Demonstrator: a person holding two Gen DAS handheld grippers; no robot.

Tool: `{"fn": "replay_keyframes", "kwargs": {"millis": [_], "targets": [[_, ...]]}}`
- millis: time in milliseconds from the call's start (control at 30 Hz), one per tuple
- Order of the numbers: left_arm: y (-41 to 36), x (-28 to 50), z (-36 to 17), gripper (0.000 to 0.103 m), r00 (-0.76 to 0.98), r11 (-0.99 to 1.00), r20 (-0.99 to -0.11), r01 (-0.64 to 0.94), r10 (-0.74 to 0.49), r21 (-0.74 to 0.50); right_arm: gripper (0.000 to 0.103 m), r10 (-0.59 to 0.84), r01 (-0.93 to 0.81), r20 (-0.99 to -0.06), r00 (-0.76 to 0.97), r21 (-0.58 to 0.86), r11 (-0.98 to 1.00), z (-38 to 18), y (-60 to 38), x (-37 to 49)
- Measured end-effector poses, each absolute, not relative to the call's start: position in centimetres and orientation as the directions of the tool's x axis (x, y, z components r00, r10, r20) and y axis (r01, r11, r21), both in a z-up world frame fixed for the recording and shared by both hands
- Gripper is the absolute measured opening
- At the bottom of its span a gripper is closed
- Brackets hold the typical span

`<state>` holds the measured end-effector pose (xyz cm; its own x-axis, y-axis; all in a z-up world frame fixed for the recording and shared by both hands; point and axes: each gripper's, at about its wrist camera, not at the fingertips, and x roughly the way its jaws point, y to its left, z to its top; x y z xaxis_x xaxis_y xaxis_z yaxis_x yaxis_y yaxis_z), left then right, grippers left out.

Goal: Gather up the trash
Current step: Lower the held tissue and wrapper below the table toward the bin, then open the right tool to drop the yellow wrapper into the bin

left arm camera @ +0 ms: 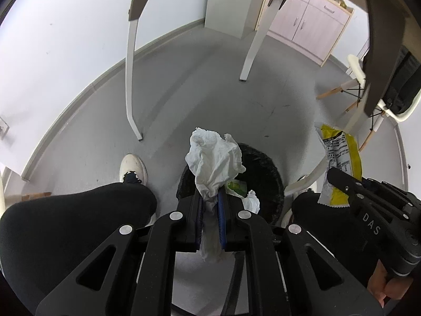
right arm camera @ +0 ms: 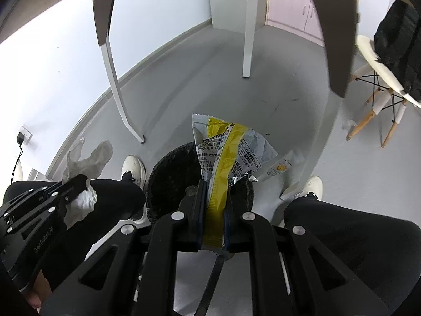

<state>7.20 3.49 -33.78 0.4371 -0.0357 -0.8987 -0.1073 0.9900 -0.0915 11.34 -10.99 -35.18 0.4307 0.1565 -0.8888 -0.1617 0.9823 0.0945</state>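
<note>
Our left gripper (left arm camera: 210,200) pinches a crumpled tissue (left arm camera: 214,158); right gripper (right arm camera: 213,197) clamps a yellow snack wrapper (right arm camera: 223,152). Both hang over the black bin (right arm camera: 171,173) beyond, between our feet. Drop stage, we judge: next, open jaws over the mouth.

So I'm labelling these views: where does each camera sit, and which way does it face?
Left wrist: on the left tongs, looking down at the black bin; they grip a white tissue; black-trousered knees show.
Right wrist: on the right tongs, looking down at the bin; they grip a yellow wrapper.
Shared: bin, table legs, each other's tongs.
</note>
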Motion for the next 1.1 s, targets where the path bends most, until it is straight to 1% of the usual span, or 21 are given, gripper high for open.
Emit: {"fn": "replay_keyframes", "kwargs": {"millis": [267, 367, 433, 500, 567, 633, 667, 733, 767, 900, 1067, 1100], "targets": [[5.1, 9.7, -36.0, 0.009, 0.394, 0.989, -0.919, -0.119, -0.029, -0.083, 0.011, 0.134, -0.198, -0.925, 0.356, 0.066, 0.978, -39.0, -8.6, 13.8], [5.7, 10.1, -36.6, 0.009, 0.378, 0.989, -0.925, -0.121, -0.037, -0.089, 0.016, 0.132, -0.203, -0.934, 0.331, 0.066, 0.977, -40.2, -7.9, 14.6], [6.0, 10.2, -37.1, 0.009, 0.368, 0.988, -0.929, -0.124, -0.036, -0.087, 0.022, 0.134, -0.205, -0.936, 0.327, 0.068, 0.976, -40.5, -7.5, 15.0], [6.3, 10.2, -37.4, 0.009, 0.365, 0.988, -0.93, -0.128, -0.039, -0.091, 0.024, 0.136, -0.214, -0.937, 0.323, 0.068, 0.974, -40.9, -6.8, 15.4], [6.5, 10.4, -37.7, 0.009, 0.363, 0.987, -0.931, -0.129, -0.041, -0.094, 0.028, 0.139, -0.219, -0.936, 0.324, 0.069, 0.973, -41.0, -6.4, 15.7], [6.5, 10.5, -37.9, 0.009, 0.357, 0.988, -0.934, -0.129, -0.037, -0.089, 0.037, 0.136, -0.218, -0.936, 0.324, 0.067, 0.974, -41.3, -6.1, 16.0], [6.5, 10.5, -38.0, 0.009, 0.354, 0.988, -0.935, -0.131, -0.036, -0.088, 0.039, 0.131, -0.215, -0.937, 0.323, 0.062, 0.975, -41.5, -6.0, 16.2], [6.6, 10.5, -38.2, 0.009, 0.348, 0.986, -0.937, -0.139, -0.035, -0.089, 0.047, 0.132, -0.214, -0.939, 0.316, 0.065, 0.975, -41.7, -5.9, 16.4], [6.6, 10.7, -38.3, 0.009, 0.345, 0.986, -0.938, -0.143, -0.035, -0.089, 0.048, 0.132, -0.215, -0.939, 0.319, 0.064, 0.975, -41.6, -5.8, 16.4], [6.5, 10.9, -38.8, 0.009, 0.331, 0.984, -0.943, -0.15, -0.038, -0.092, 0.067, 0.133, -0.206, -0.93, 0.343, 0.064, 0.976, -41.3, -6.1, 16.4], [5.7, 11.4, -39.0, 0.009, 0.327, 0.985, -0.944, -0.145, -0.045, -0.096, 0.083, 0.133, -0.181, -0.918, 0.373, 0.068, 0.981, -40.4, -7.6, 16.1], [5.6, 11.5, -39.1, 0.009, 0.328, 0.986, -0.944, -0.139, -0.046, -0.096, 0.089, 0.131, -0.174, -0.914, 0.384, 0.068, 0.982, -40.2, -8.0, 16.0]]}}
